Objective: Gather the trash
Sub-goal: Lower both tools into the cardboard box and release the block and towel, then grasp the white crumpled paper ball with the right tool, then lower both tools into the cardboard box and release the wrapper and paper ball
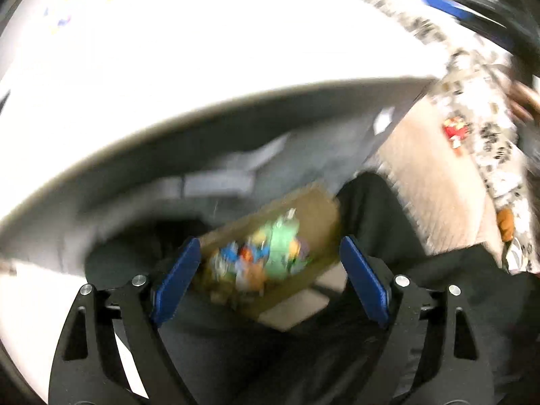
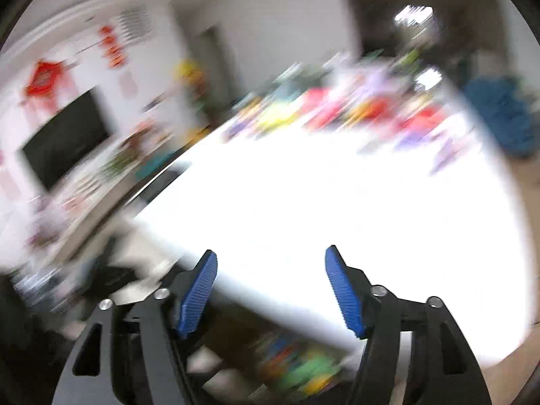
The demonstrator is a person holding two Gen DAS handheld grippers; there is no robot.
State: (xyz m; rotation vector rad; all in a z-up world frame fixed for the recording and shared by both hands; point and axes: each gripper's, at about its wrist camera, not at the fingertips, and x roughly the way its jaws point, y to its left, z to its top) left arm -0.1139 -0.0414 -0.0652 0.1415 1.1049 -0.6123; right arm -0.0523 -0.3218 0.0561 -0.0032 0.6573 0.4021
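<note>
While both views are blurring, the left gripper and right gripper are gaping wide and empty above the cardboard box of colourful trash, apparently between pickups.

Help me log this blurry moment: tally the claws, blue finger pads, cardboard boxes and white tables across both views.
Claws: 2 (left claw, right claw)
Blue finger pads: 4
Cardboard box: 1
White table: 1
Total: 8
</note>
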